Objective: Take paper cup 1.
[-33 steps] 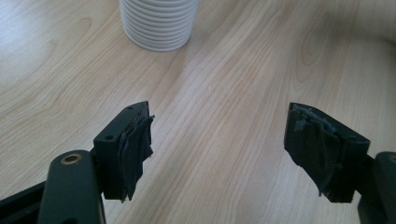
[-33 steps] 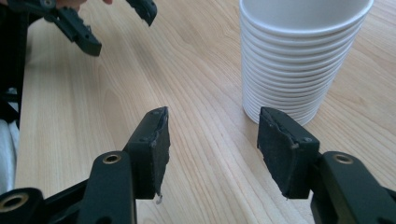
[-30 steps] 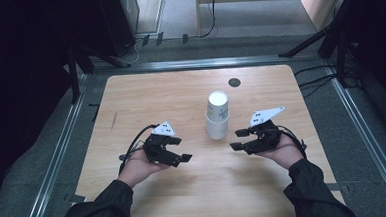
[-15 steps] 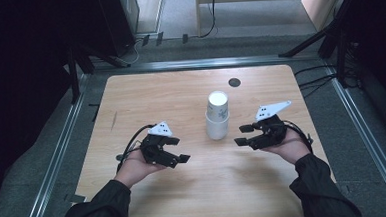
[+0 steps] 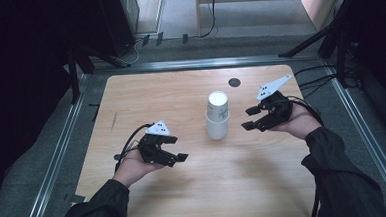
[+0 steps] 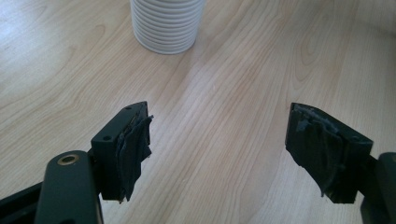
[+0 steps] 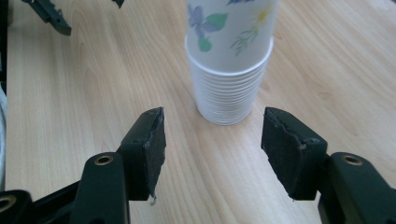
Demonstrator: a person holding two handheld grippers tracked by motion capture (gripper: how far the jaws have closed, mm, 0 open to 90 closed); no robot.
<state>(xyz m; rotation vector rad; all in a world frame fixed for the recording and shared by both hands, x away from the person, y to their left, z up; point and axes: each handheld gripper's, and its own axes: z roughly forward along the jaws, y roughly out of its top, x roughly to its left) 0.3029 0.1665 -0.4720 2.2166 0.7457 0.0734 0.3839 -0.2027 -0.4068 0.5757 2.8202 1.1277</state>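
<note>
A stack of upside-down white paper cups [image 5: 216, 120] with a flower print stands in the middle of the wooden table [image 5: 155, 90]. My left gripper [image 5: 175, 149] is low at the front left, pointing toward the stack, open with nothing between its jaws. In the left gripper view the ribbed base of the stack [image 6: 166, 23] lies well beyond that gripper [image 6: 217, 144]. My right gripper [image 5: 246, 119] is held up off the table just right of the stack. Its jaws have just been opening and are empty. The right gripper view has the stack [image 7: 229, 60] close ahead of the gripper [image 7: 212, 144].
A small dark round hole [image 5: 234, 82] sits in the table behind the stack. Metal rails [image 5: 63, 155] run along the table's sides, with dark stands and cables beyond. The left gripper's tips [image 7: 49, 14] appear at the top left of the right gripper view.
The right hand has lifted and drifted toward the back of the table, and its jaws have parted. The left hand and the cup stack have kept still.
</note>
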